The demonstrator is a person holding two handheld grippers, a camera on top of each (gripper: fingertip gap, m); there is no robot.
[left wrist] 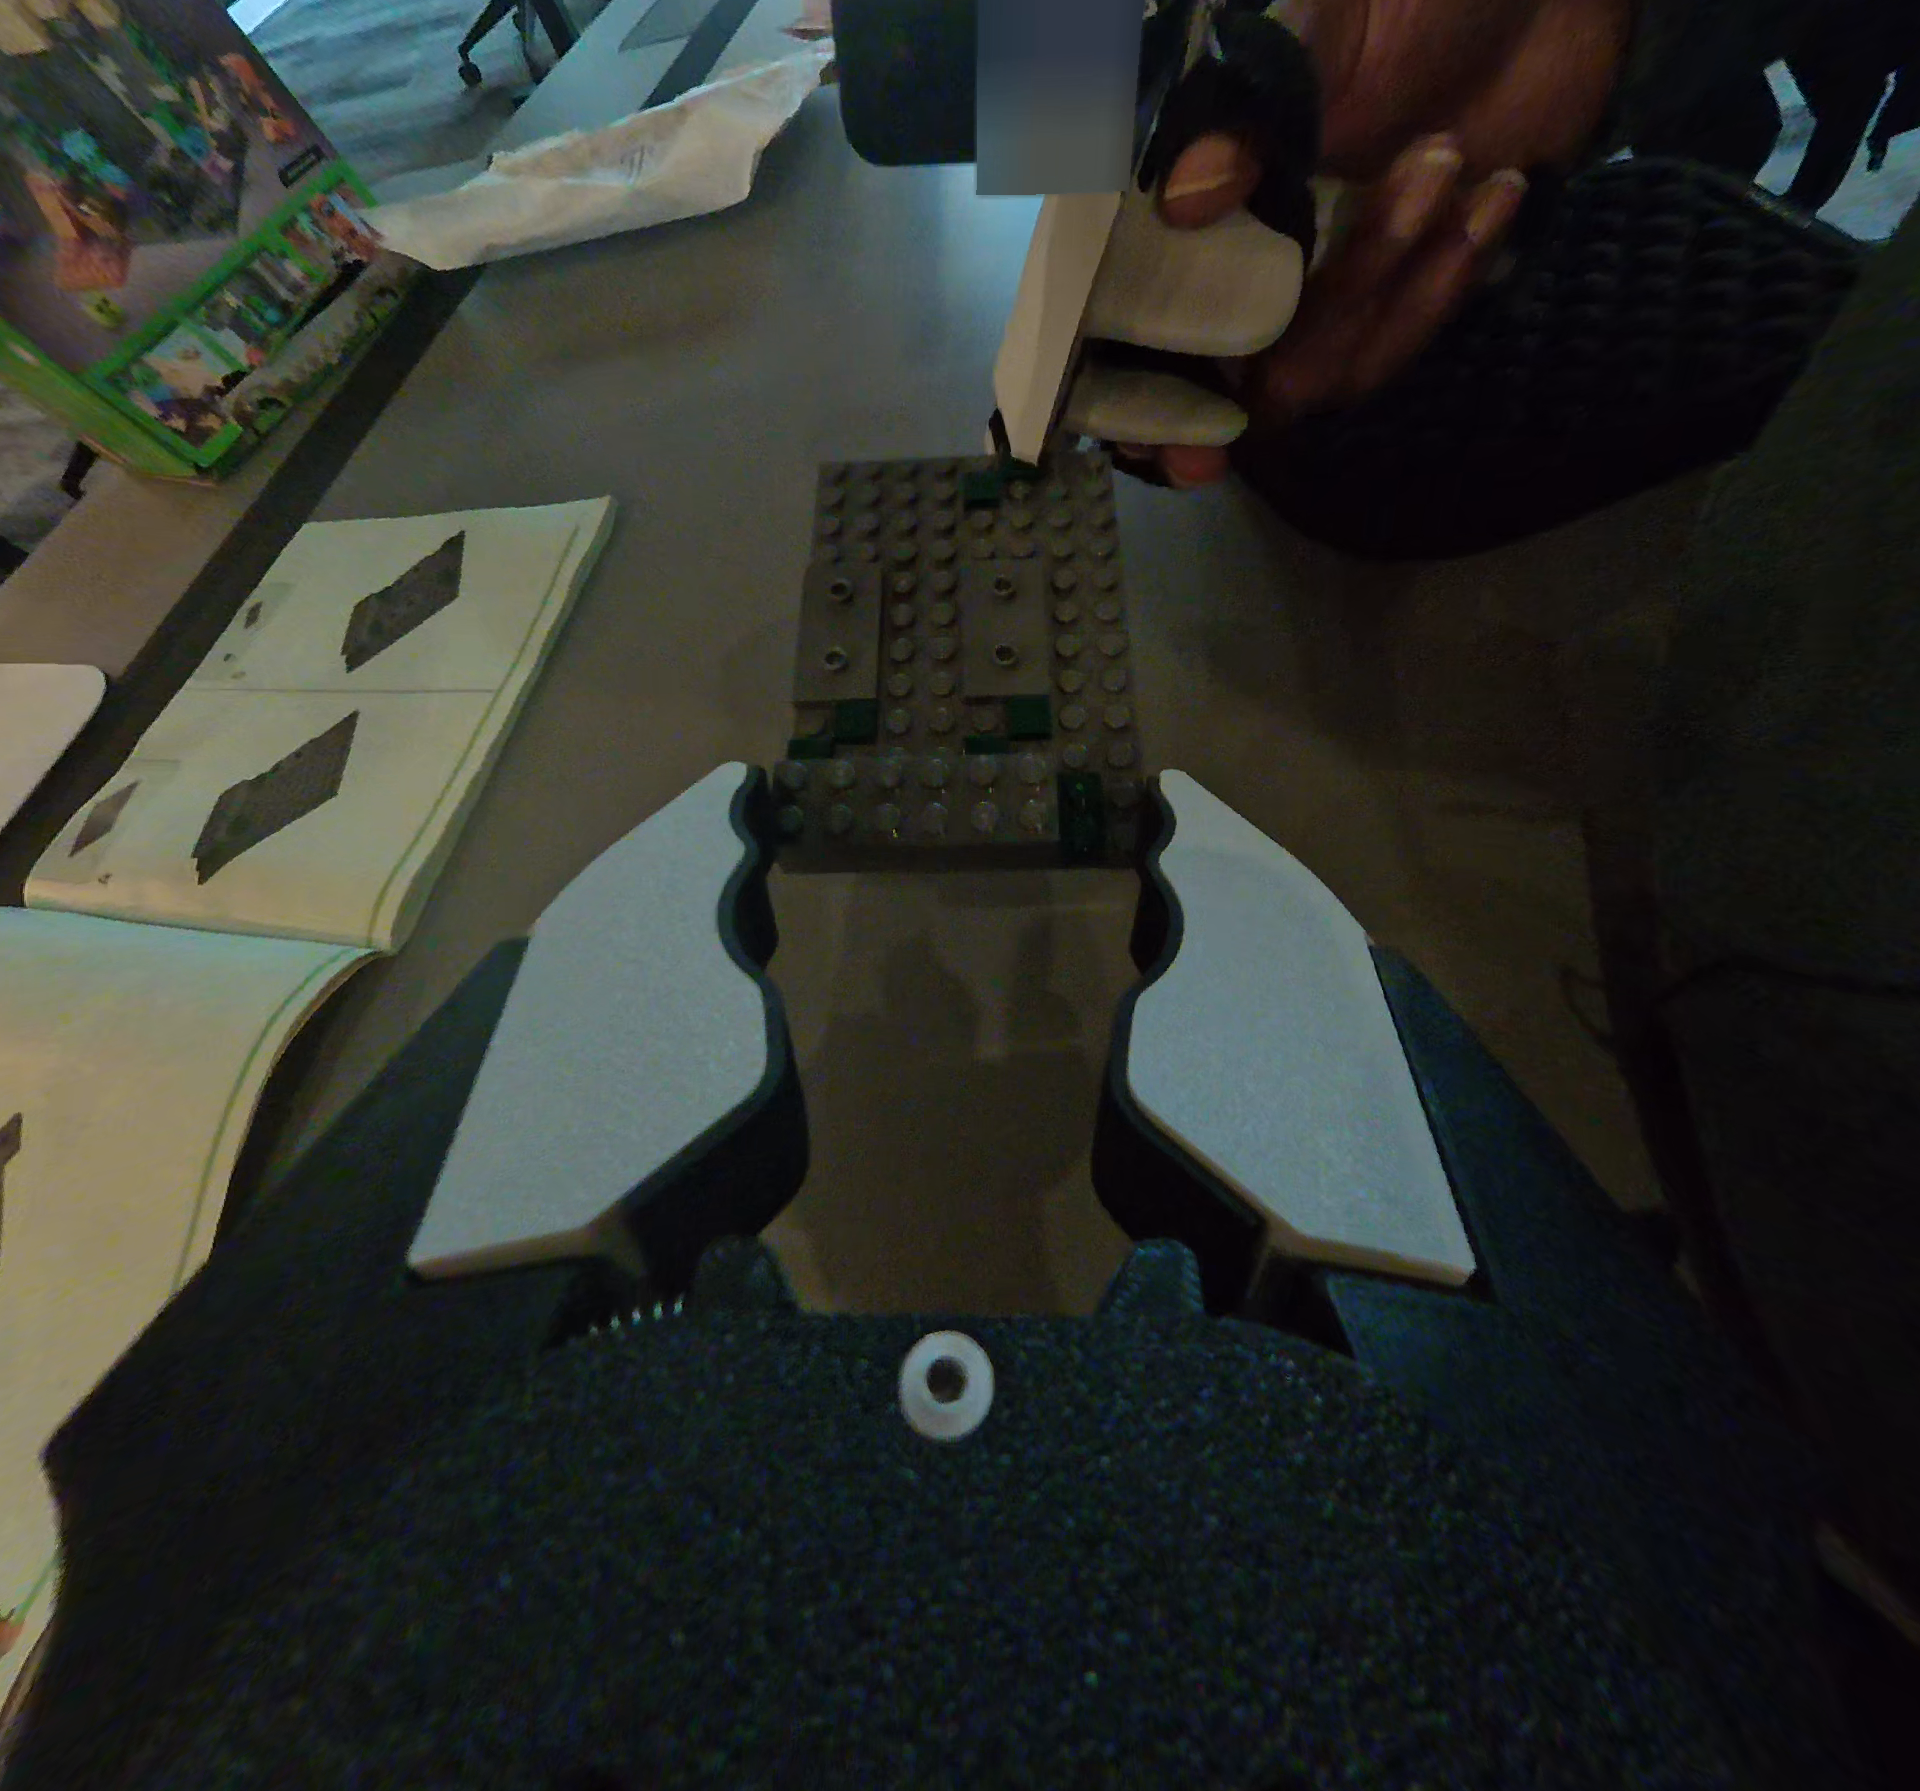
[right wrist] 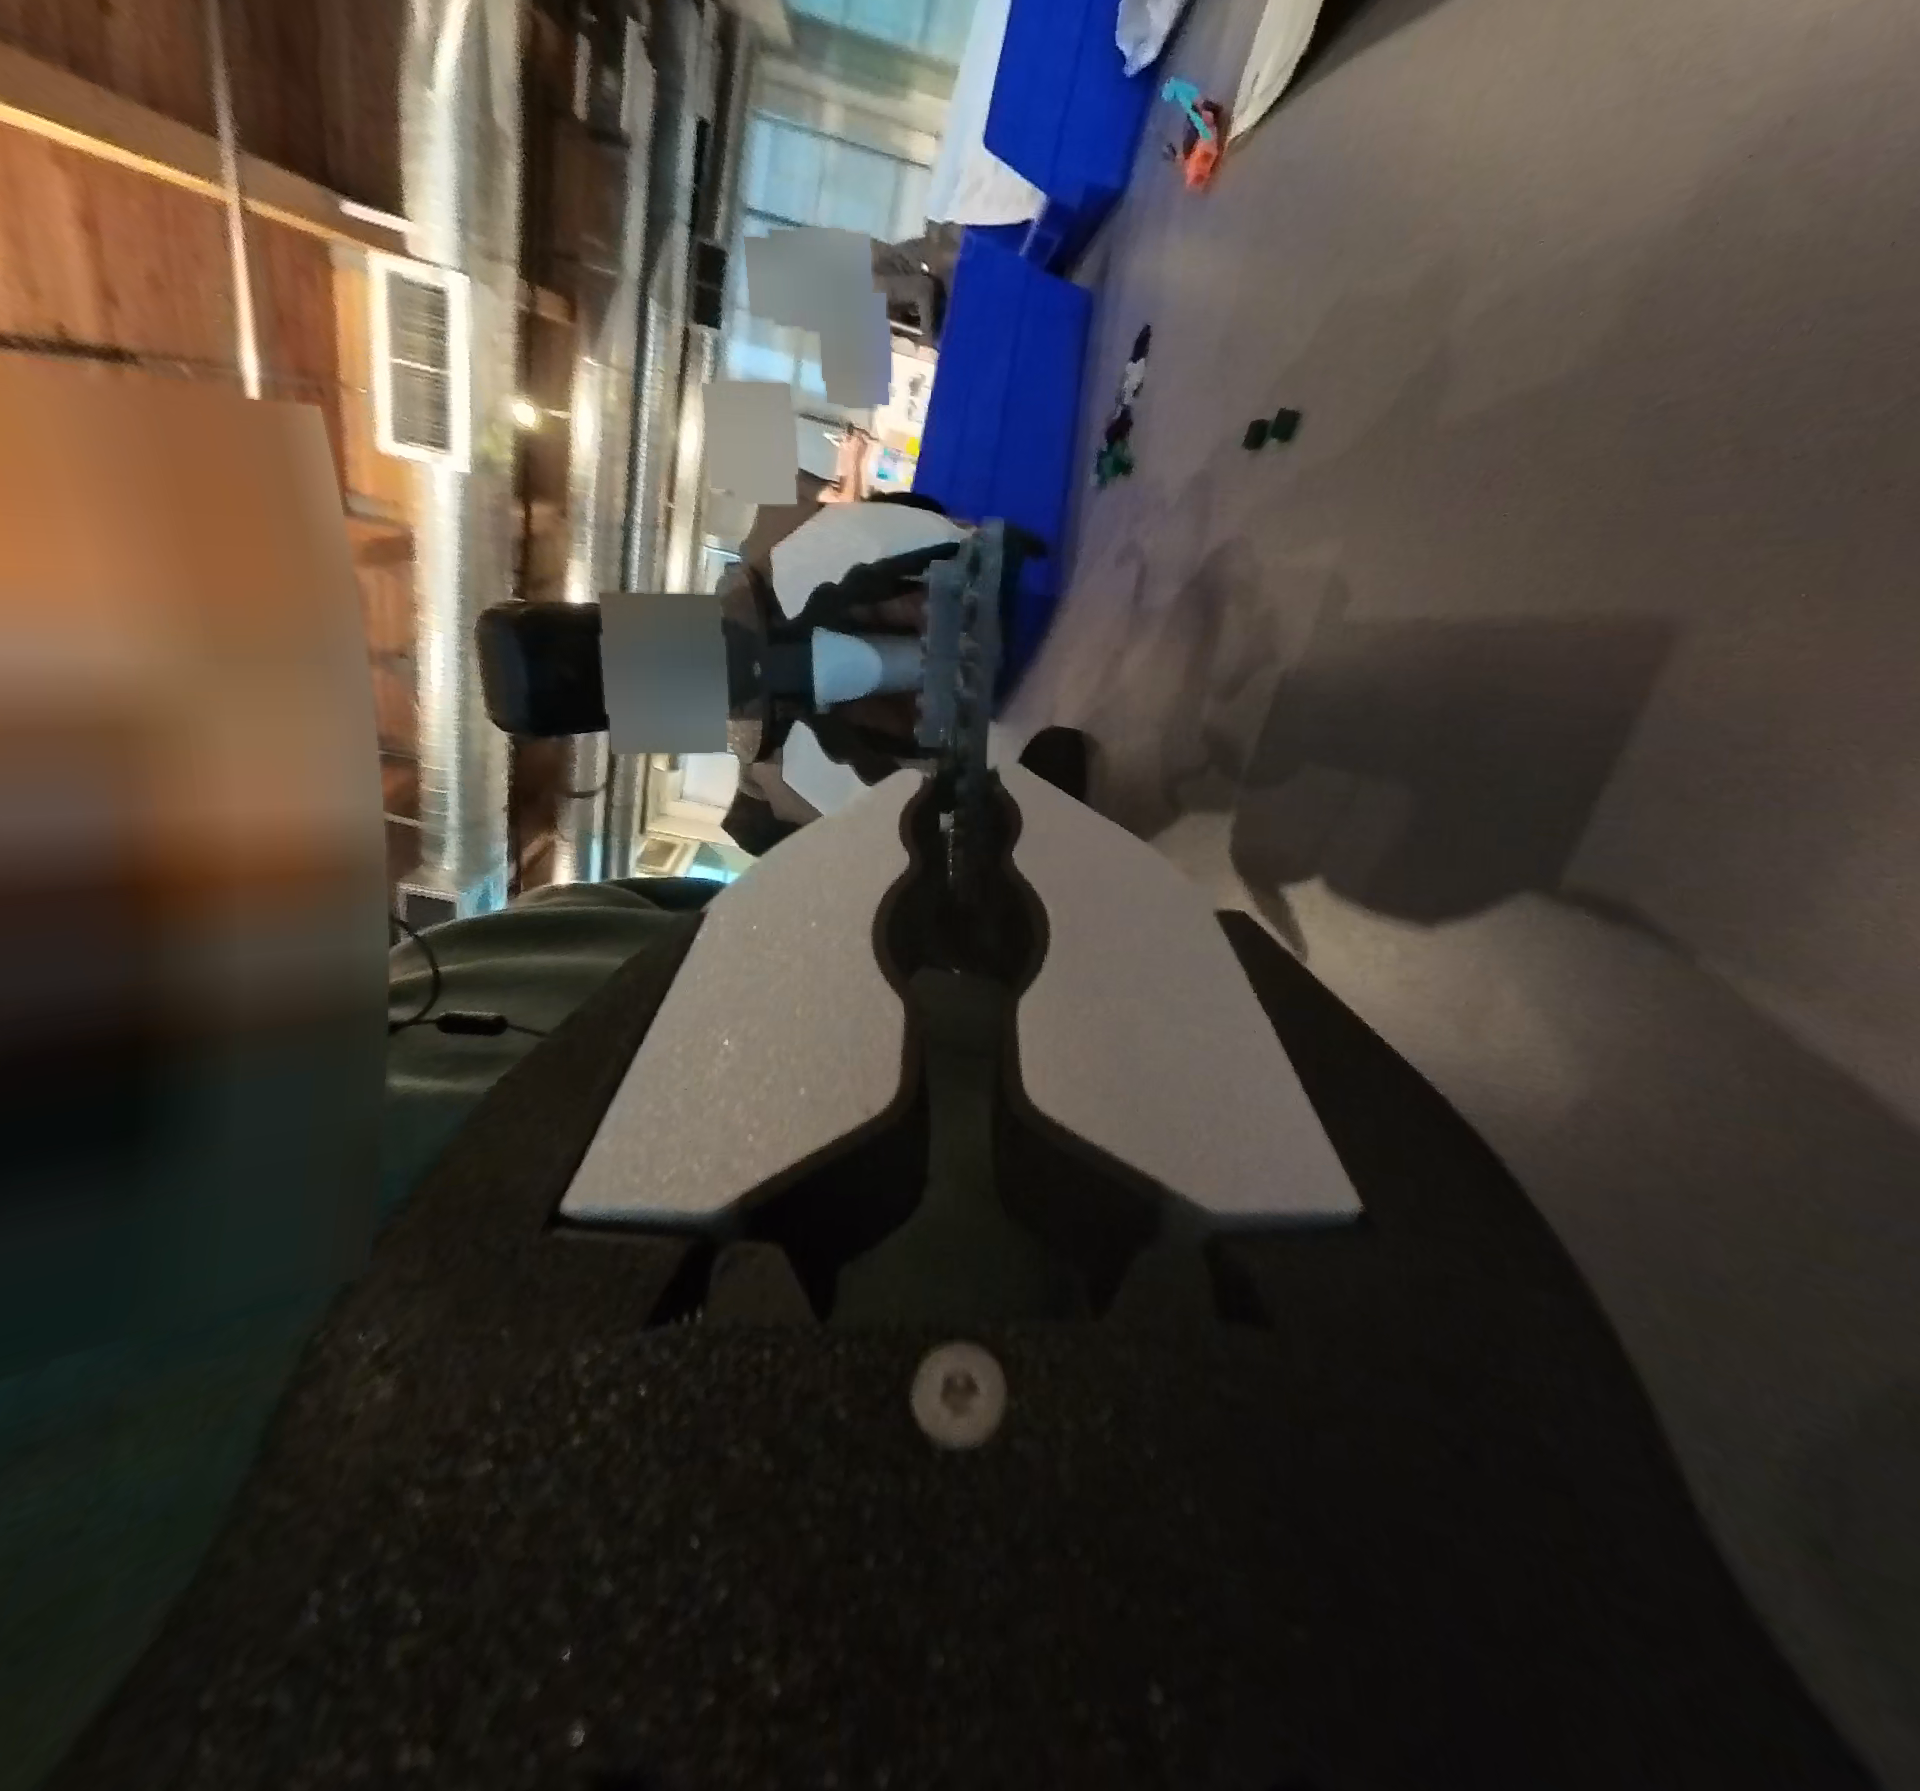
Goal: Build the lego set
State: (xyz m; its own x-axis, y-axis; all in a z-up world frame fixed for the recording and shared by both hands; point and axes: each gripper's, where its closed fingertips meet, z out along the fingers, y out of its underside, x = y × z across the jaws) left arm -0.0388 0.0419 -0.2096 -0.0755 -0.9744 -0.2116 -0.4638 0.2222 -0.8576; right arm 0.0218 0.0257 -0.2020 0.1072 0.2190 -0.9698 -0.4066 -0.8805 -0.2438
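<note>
A dark grey studded baseplate (left wrist: pixel 940 640) carries smooth grey tiles and a few small dark green pieces (left wrist: pixel 982 490). It is held off the grey table (left wrist: pixel 1299 702). My left gripper (left wrist: pixel 954 806) is shut on the plate's near end, one finger on each side edge. My right gripper (left wrist: pixel 1013 453) comes down from the upper right, held by a hand, and pinches the plate's far edge beside a green piece. In the right wrist view the right gripper (right wrist: pixel 961 806) is shut on the plate (right wrist: pixel 966 619), seen edge-on. The left gripper (right wrist: pixel 894 661) grips the plate's other end.
An open instruction booklet (left wrist: pixel 312 702) lies on the left, with the set's box (left wrist: pixel 156 183) and a crumpled paper bag (left wrist: pixel 623 152) behind it. Loose pieces (right wrist: pixel 1127 411), two green bricks (right wrist: pixel 1273 430) and blue bins (right wrist: pixel 1008 411) are on the table in the right wrist view.
</note>
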